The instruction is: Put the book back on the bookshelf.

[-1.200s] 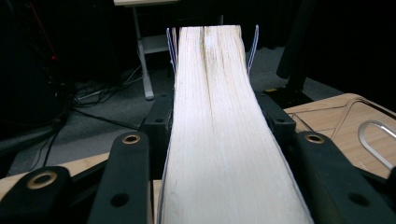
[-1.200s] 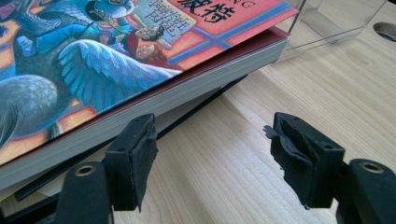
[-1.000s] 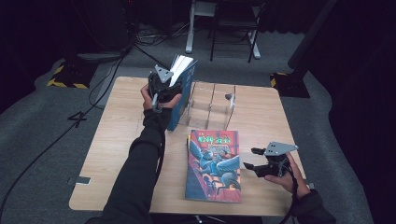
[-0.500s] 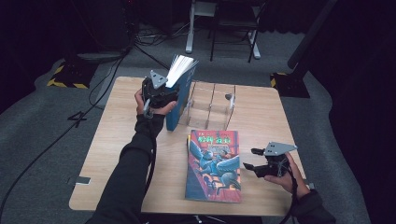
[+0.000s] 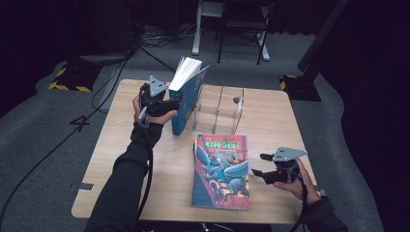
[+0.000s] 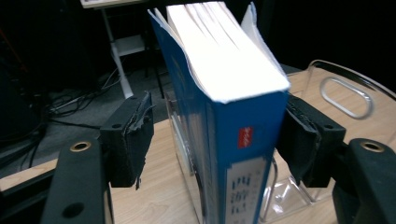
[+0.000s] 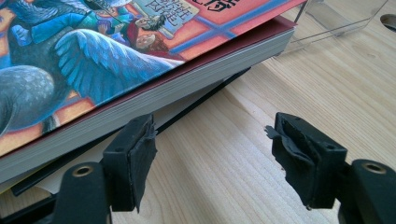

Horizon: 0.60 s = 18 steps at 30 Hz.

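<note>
The left gripper point(image 5: 170, 103), its jaws just opening, is letting the blue book point(image 5: 186, 99) lean on the clear rack point(image 5: 218, 108) at its 3 o'clock, while the right gripper point(image 5: 259, 165) is waiting spread and empty.

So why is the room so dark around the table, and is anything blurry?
High view: light falls on the wooden table, the floor behind fades to black, all a bit soft. Left gripper view: the blue book is sharp, its white pages glare. Right gripper view: the colourful book is crisp, the near jaws soft.

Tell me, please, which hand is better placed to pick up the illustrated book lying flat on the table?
Probably the right: its gripper sits open beside the illustrated book, while the left gripper, opening, still straddles the blue book.
</note>
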Motion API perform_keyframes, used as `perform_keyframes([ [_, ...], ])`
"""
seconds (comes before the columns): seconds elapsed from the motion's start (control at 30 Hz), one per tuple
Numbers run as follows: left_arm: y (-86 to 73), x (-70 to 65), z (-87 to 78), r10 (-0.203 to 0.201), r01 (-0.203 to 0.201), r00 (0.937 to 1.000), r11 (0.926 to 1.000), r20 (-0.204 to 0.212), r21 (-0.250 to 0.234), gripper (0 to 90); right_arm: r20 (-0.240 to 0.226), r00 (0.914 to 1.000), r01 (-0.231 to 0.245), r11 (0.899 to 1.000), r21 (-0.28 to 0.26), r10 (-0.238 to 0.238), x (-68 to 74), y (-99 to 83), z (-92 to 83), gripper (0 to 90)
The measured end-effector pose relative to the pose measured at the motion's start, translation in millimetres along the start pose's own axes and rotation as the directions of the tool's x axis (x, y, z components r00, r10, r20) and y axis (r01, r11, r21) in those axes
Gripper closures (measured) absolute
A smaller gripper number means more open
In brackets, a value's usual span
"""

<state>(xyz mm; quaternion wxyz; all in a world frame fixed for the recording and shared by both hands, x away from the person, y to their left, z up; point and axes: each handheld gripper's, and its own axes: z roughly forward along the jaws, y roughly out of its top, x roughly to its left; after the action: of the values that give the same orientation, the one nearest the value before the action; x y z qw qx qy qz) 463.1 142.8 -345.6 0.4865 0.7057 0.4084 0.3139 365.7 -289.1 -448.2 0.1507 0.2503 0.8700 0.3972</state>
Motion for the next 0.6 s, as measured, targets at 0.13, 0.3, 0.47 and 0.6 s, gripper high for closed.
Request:
perform_keyframes([
  [0.13, -4.1, 0.0, -9.4, 0.013, -0.012, 0.9998, 0.9999, 0.019, -0.002, 30.6, -0.002, 1.0000, 0.000, 1.000, 0.001, 0.000, 0.6, 0.6, 0.1, 31.1],
  [0.3, -13.1, -0.8, -21.5, 0.051, -0.051, 0.9980, 0.9987, 0.039, 0.007, 28.3, -0.002, 1.0000, 0.001, 1.000, 0.005, -0.001, 1.0, 0.8, 0.8, 30.9],
  [0.47, -22.4, -1.1, -31.8, 0.066, -0.067, 0.9963, 0.9976, 0.054, 0.017, 27.5, 0.000, 1.0000, 0.001, 1.000, 0.007, -0.001, 1.3, 1.0, 1.2, 30.8],
  [0.6, -29.0, -3.1, -39.1, 0.081, -0.083, 0.9938, 0.9962, 0.077, 0.027, 27.1, 0.000, 1.0000, 0.001, 1.000, 0.007, -0.001, 1.9, 1.6, 1.1, 30.7],
])
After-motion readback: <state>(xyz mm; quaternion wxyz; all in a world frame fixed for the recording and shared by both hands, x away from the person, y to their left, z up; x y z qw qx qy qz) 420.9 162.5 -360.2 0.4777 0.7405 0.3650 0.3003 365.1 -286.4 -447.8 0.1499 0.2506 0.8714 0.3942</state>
